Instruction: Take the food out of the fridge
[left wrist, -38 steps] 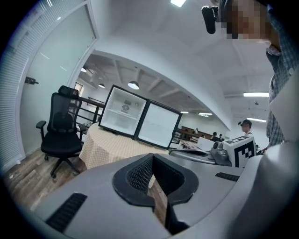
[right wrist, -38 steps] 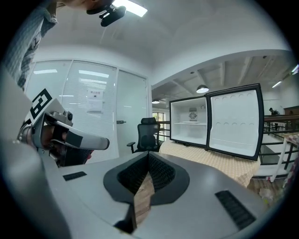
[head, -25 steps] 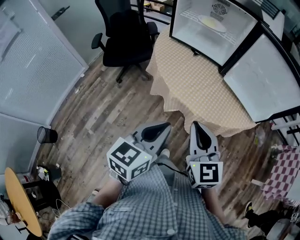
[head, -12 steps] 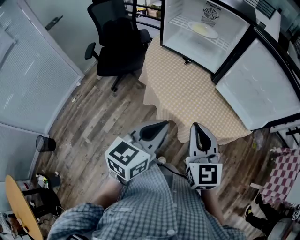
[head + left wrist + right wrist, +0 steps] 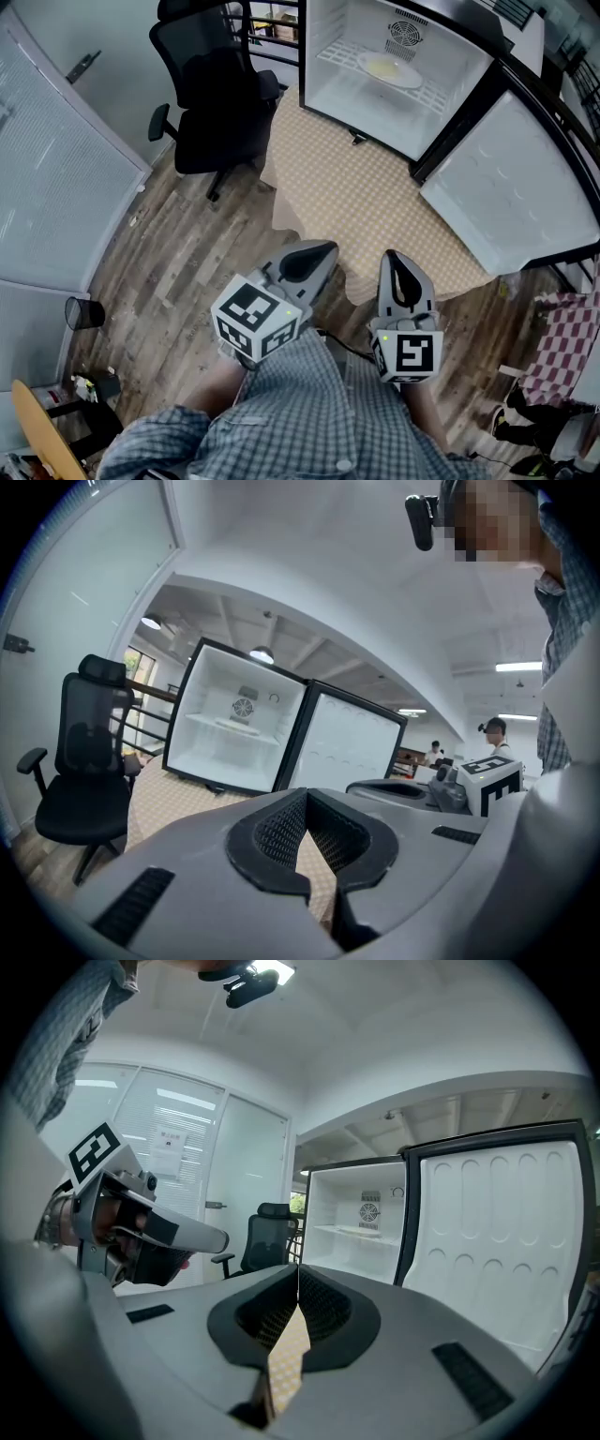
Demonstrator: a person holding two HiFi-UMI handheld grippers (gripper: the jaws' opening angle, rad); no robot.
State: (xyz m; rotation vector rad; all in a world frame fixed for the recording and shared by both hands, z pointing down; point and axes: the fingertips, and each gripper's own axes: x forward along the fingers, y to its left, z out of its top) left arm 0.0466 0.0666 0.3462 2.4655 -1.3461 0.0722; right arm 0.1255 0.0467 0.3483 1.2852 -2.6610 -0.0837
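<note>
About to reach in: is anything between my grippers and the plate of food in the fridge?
Nothing visible. The fridge door stands open at right, the plate of food sits alone on its shelf, and bare tablecloth lies ahead of the left gripper and right gripper. The office chair stands off left.

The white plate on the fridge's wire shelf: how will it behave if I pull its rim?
Likely rigid: the shallow white plate shows a flat, even rim, so it should lift as one piece. It may slide readily on the white wire shelf. The flat pale-yellow food seems to lie loose, so tilting could shed it.
</note>
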